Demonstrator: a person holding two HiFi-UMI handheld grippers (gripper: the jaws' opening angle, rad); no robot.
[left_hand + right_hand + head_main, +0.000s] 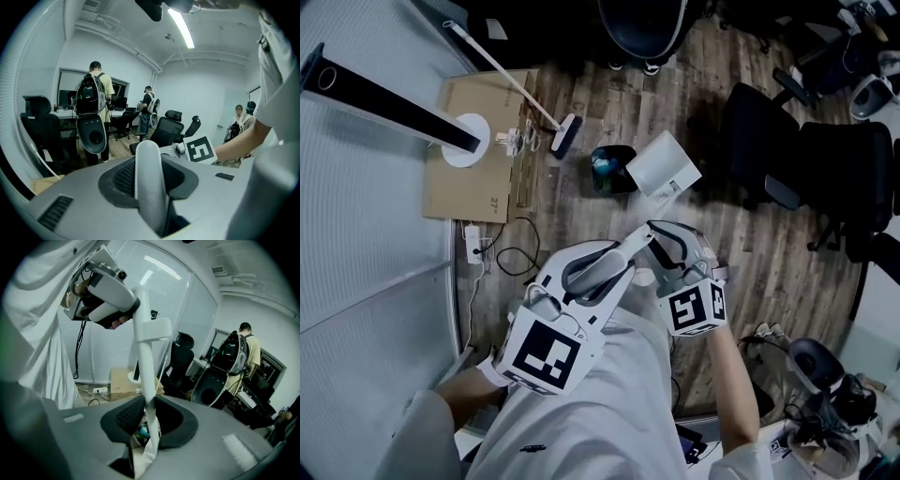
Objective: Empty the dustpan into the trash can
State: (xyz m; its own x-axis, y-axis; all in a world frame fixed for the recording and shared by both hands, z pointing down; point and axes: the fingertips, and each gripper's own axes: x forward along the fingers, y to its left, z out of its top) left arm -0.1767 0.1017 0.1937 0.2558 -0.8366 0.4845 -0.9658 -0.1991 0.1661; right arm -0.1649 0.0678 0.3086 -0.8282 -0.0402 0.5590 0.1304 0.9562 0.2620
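In the head view a white dustpan (pixel 664 165) hangs tilted beside a small black trash can (pixel 612 169) on the wood floor. Its long white handle (pixel 639 264) runs back toward me. My left gripper (pixel 617 265) is shut on the handle, with the pole (pixel 149 178) filling its jaws in the left gripper view (pixel 150 192). My right gripper (pixel 664 242) is shut on the same handle lower down. In the right gripper view (pixel 147 430) the pole (pixel 146 357) rises between its jaws, and the trash can's contents (pixel 142 431) show through the gap below.
A broom (pixel 565 134) lies beside the can, partly on a cardboard sheet (pixel 478 178). A black post on a white round base (pixel 467 139) stands there too. A power strip (pixel 473 244) with cables lies at left. Office chairs (pixel 825 169) stand at right, people (pixel 96 93) farther off.
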